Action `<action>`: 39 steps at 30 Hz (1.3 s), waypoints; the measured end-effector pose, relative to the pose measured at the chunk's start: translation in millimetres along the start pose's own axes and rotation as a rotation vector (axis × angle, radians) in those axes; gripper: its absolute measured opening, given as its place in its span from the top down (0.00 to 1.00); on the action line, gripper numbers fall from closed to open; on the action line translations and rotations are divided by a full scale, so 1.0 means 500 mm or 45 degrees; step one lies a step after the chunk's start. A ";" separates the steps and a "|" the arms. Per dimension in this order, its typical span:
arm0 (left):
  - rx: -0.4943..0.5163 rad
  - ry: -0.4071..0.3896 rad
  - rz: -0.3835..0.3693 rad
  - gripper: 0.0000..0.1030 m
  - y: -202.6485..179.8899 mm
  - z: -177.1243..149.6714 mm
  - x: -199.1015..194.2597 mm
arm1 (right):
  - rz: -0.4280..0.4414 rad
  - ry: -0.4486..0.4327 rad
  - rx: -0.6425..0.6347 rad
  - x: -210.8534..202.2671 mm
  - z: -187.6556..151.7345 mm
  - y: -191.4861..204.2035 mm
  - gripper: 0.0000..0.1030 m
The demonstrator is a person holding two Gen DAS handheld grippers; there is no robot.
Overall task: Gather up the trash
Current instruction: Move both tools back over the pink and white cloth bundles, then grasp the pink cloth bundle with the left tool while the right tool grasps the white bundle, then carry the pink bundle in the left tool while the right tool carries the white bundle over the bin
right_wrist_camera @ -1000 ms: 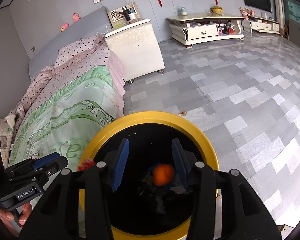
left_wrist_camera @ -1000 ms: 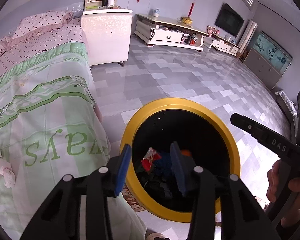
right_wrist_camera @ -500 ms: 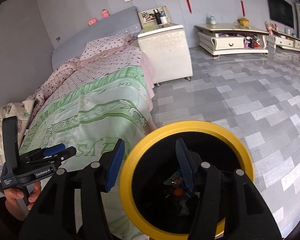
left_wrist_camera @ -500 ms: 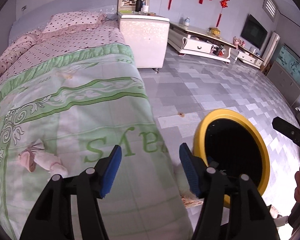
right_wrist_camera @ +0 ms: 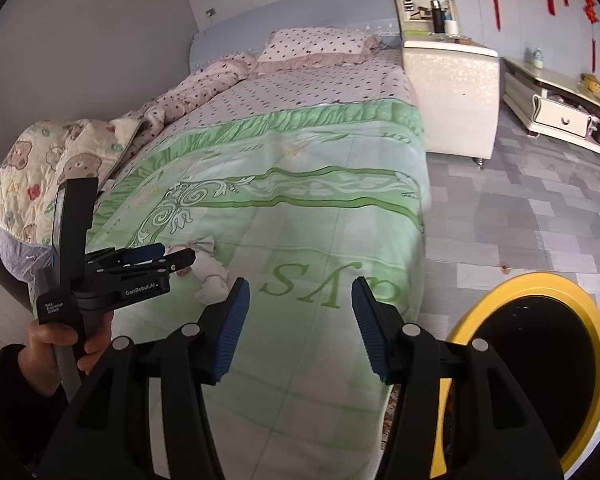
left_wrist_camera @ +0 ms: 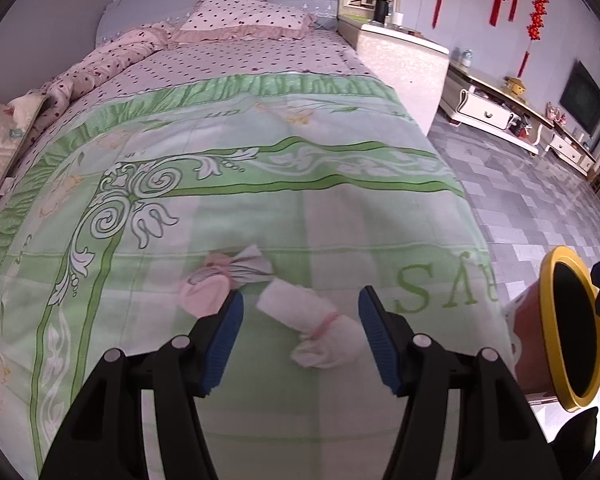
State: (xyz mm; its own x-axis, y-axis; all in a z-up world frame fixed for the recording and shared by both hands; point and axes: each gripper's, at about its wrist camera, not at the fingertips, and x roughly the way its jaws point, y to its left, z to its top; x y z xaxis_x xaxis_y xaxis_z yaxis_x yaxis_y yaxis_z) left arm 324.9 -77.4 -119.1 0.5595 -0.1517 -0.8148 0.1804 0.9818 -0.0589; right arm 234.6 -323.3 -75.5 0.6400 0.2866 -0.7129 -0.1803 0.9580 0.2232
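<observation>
Both grippers swung off the trash bin (right_wrist_camera: 596,344) since 1 s ago, now over the green bedspread (left_wrist_camera: 284,216). L to R: pink sock (left_wrist_camera: 204,296) by left pad, white sock (left_wrist_camera: 316,328) lying btwn the left gripper (left_wrist_camera: 300,312) pads, not touched; jaws released, nothing held. Right gripper (right_wrist_camera: 298,312) also spread, empty, over bedspread lettering. Yellow-rimmed bin on floor at bed's right edge, w/ trash inside not visible now.
</observation>
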 end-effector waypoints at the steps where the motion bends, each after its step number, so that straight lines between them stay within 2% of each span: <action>1: -0.012 0.007 0.013 0.45 0.018 -0.002 0.008 | 0.015 0.023 -0.019 0.021 0.001 0.017 0.51; 8: -0.062 0.067 0.062 0.45 0.102 -0.024 0.069 | 0.098 0.141 -0.135 0.145 -0.001 0.108 0.51; 15: -0.079 0.110 0.077 0.45 0.134 -0.028 0.127 | 0.139 0.225 -0.223 0.242 0.001 0.154 0.51; 20: -0.108 0.120 0.046 0.45 0.152 -0.009 0.164 | 0.148 0.266 -0.266 0.308 0.008 0.175 0.51; 30: -0.100 0.109 0.045 0.46 0.175 0.050 0.221 | 0.151 0.328 -0.312 0.407 0.017 0.184 0.51; 32: -0.107 0.107 0.051 0.51 0.180 0.061 0.230 | 0.147 0.329 -0.317 0.418 0.017 0.189 0.55; 33: -0.104 0.102 0.057 0.54 0.181 0.066 0.233 | 0.146 0.331 -0.322 0.423 0.017 0.191 0.62; 35: -0.088 0.090 0.070 0.68 0.179 0.074 0.238 | 0.153 0.332 -0.332 0.429 0.014 0.198 0.72; 39: -0.110 0.058 0.071 0.72 0.185 0.080 0.238 | 0.154 0.322 -0.351 0.424 0.010 0.206 0.75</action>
State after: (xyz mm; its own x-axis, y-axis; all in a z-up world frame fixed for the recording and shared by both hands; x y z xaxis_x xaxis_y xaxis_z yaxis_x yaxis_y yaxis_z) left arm 440.4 -9.1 -198.4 0.5288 -0.0932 -0.8436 0.0784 0.9951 -0.0607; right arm 355.3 -164.0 -200.1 0.4038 0.3590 -0.8415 -0.4591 0.8751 0.1530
